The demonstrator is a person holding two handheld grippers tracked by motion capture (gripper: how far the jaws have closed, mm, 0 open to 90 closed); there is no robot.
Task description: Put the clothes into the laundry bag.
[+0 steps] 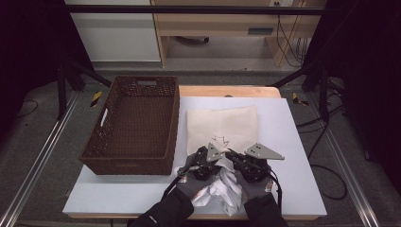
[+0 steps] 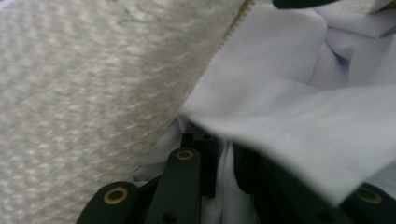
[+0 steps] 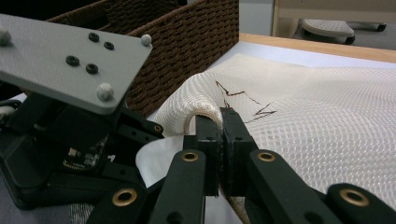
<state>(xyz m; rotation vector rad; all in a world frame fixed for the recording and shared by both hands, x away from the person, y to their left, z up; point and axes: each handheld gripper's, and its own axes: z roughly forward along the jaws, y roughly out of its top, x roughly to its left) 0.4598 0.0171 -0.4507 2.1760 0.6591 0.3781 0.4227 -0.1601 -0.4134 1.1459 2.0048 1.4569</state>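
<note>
A cream mesh bag (image 1: 222,124) with a dark zigzag mark lies flat on the white table (image 1: 293,142). Its near edge is lifted, and my right gripper (image 3: 220,123) is shut on that rolled edge (image 3: 201,105). A crumpled white cloth (image 1: 222,190) lies between the two gloved hands at the table's front. My left gripper (image 2: 224,156) has a fold of this white cloth (image 2: 289,107) pinched between its jaws, right beside the mesh bag (image 2: 84,84). In the high view the left gripper (image 1: 210,150) and right gripper (image 1: 232,154) sit close together at the bag's near edge.
A dark brown wicker basket (image 1: 130,123) stands on the left of the table with nothing visible inside, its wall (image 3: 177,28) close behind the left gripper. Wooden furniture and cables lie beyond the table's far edge.
</note>
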